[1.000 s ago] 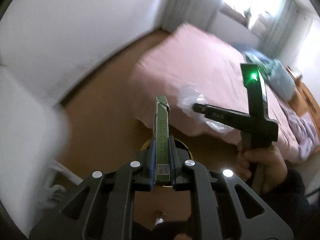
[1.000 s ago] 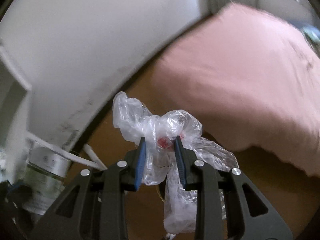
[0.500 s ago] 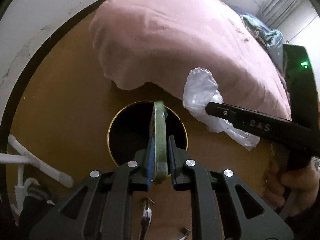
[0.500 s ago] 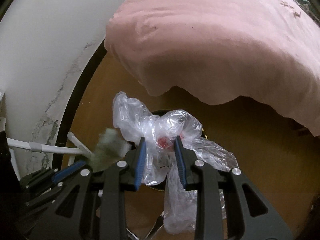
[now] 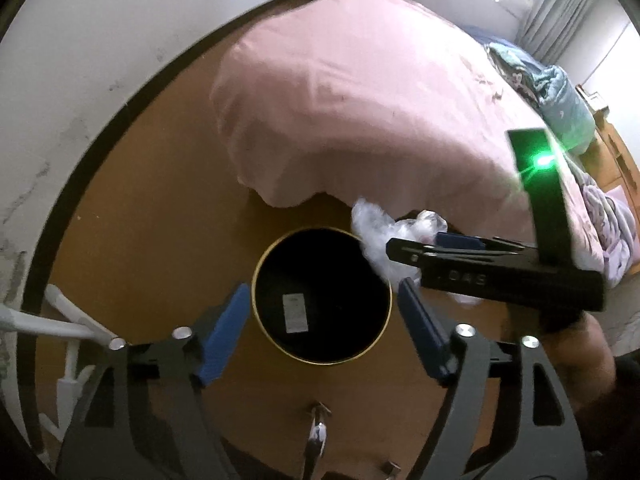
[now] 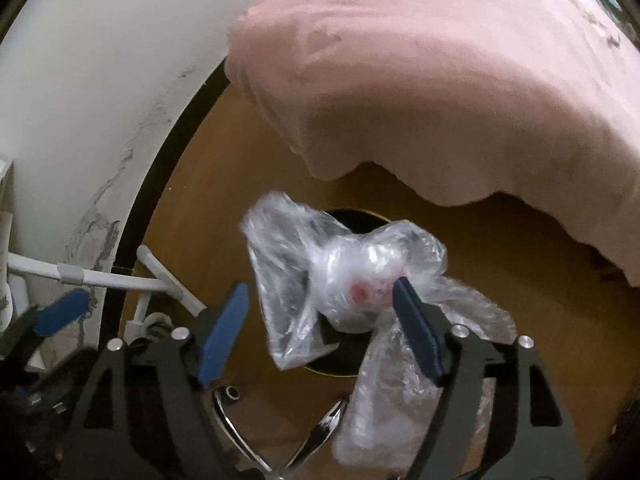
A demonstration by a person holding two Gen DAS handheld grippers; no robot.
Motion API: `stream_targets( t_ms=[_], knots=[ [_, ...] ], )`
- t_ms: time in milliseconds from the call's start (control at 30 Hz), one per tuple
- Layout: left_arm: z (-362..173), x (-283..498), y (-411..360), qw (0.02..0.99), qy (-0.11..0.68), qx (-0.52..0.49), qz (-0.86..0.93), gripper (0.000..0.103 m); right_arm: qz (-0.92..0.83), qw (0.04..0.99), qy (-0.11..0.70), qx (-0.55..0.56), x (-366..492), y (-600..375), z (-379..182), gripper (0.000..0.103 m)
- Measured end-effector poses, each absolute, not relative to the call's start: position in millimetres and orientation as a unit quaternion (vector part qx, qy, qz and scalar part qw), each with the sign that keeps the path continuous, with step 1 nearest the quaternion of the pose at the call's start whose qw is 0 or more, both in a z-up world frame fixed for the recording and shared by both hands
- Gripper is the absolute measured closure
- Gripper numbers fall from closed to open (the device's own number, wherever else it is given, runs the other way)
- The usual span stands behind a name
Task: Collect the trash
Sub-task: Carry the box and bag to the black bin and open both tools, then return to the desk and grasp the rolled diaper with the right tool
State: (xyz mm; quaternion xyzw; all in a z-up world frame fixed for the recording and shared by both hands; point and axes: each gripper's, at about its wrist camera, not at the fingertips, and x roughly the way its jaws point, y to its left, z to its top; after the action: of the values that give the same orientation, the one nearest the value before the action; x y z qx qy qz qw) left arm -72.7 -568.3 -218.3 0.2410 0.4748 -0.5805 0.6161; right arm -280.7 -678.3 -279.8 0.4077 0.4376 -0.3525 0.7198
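A round black trash bin [image 5: 322, 296] with a gold rim stands on the wooden floor below both grippers. My left gripper [image 5: 320, 330] is open and empty right above it; a small flat wrapper [image 5: 295, 314] lies inside the bin. My right gripper [image 6: 320, 326] is open with its jaws wide. A crumpled clear plastic bag [image 6: 340, 280] with something red inside hangs between the jaws, touching the right pad, over the bin [image 6: 352, 216]. The right gripper [image 5: 460, 248] and bag [image 5: 384, 236] show in the left wrist view at the bin's right edge.
A bed with a pink cover [image 5: 380, 108] overhangs the floor just behind the bin. A white wall with a dark skirting [image 6: 140, 200] runs along the left. White tubing of a rack [image 6: 112, 280] stands at the lower left. Metal legs [image 6: 320, 432] show beneath the grippers.
My left gripper opened and the green wrapper it held is gone from its jaws; a wrapper now lies in the bin. My right gripper opened too and the plastic bag is loosening.
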Motion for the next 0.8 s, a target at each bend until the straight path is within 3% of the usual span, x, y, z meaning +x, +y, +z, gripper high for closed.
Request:
stream_targets(
  t_ms=[200, 400, 633, 800],
  knots=[
    [-155.7, -76.3, -528.1, 0.646, 0.433, 0.232, -0.583, 0.018, -0.350, 0.737, 0.416, 0.401, -277.6, -674.0, -254.5, 0.026],
    [-71.9, -65.7, -448.9, 0.700, 0.386, 0.200, -0.567, 0.008, -0.348, 0.787, 0.386, 0.332, -254.0, -637.9, -178.9, 0.022],
    [-11.7, -1.6, -291.1, 0.812, 0.341, 0.174, -0.440, 0.007, -0.209, 0.898, 0.336, 0.191, -151.5, -501.1, -60.6, 0.011],
    [-12.9, 60.6, -144.5, 0.882, 0.362, 0.128, -0.274, 0.007, -0.052, 0.932, 0.340, 0.114, -52.9, -381.6, -24.9, 0.011]
  ],
)
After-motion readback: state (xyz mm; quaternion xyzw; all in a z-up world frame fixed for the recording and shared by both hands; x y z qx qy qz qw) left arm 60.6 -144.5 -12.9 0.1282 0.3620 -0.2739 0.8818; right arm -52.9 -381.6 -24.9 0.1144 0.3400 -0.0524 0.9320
